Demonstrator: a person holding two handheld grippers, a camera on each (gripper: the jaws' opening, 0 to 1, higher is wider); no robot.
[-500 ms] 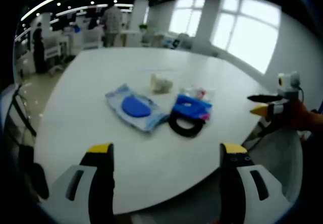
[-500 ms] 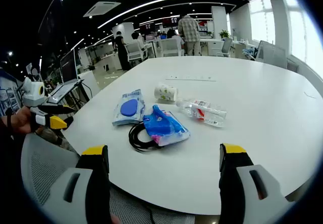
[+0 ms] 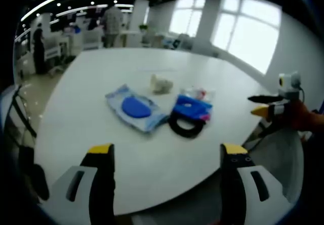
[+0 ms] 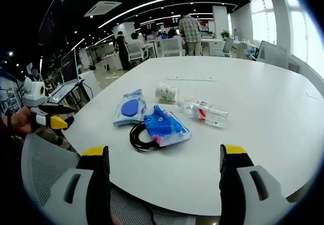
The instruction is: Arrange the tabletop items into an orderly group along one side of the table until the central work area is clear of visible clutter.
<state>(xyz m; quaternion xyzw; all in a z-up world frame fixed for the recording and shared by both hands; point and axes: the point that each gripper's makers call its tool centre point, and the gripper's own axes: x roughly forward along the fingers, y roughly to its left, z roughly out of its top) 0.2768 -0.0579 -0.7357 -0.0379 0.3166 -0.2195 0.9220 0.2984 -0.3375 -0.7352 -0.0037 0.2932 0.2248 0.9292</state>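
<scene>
Our left gripper (image 3: pixel 163 156): we held it above the near edge of the white table (image 3: pixel 101 134), jaws spread wide with nothing between them.
Wipes pack (image 3: pixel 135 108): pale blue with a dark blue oval, it lay flat near the table's middle.
Black cable coil (image 3: pixel 186 125): just right of the wipes, partly under a bright blue packet (image 3: pixel 193 107).
Paper roll (image 3: pixel 161 84): we saw it behind the wipes, on its side.
Clear bottle (image 3: pixel 198 93): behind the blue packet, blurred.
Our right gripper (image 3: pixel 268 105): it entered from the right, off the table's edge; we could not read its jaws.
</scene>
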